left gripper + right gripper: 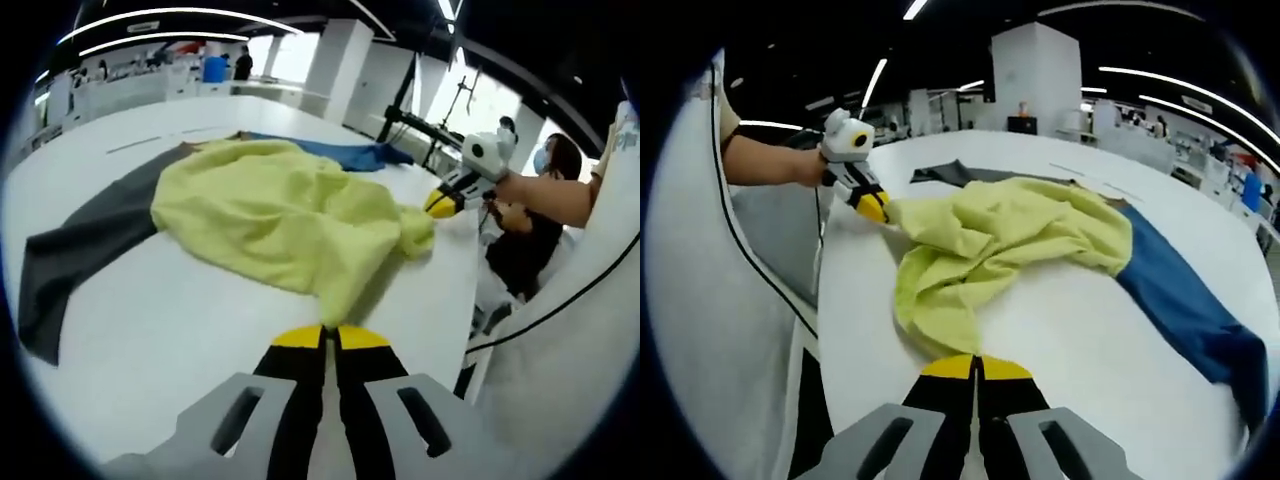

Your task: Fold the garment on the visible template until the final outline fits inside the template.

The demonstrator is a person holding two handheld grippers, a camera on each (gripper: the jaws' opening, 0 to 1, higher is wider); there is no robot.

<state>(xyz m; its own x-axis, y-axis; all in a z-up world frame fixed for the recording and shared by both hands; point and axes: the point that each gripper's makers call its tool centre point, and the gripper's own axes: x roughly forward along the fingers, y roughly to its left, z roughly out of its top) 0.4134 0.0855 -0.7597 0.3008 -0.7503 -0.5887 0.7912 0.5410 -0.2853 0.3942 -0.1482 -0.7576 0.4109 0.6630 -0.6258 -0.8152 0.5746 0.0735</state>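
Both tongs (pixel 331 338) (pixel 976 368) clamping yellow garment (pixel 270 215)

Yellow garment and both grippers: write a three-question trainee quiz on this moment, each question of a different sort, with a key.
1. True or false: the left gripper is shut on an edge of the yellow garment.
2. Which colour is the cloth lying beside the garment in the right gripper view? A red, B blue, C white.
3. Fill in: the right gripper pinches the garment's ____ edge, as its own view shows it.

Key: 1 true; 2 B; 3 near.
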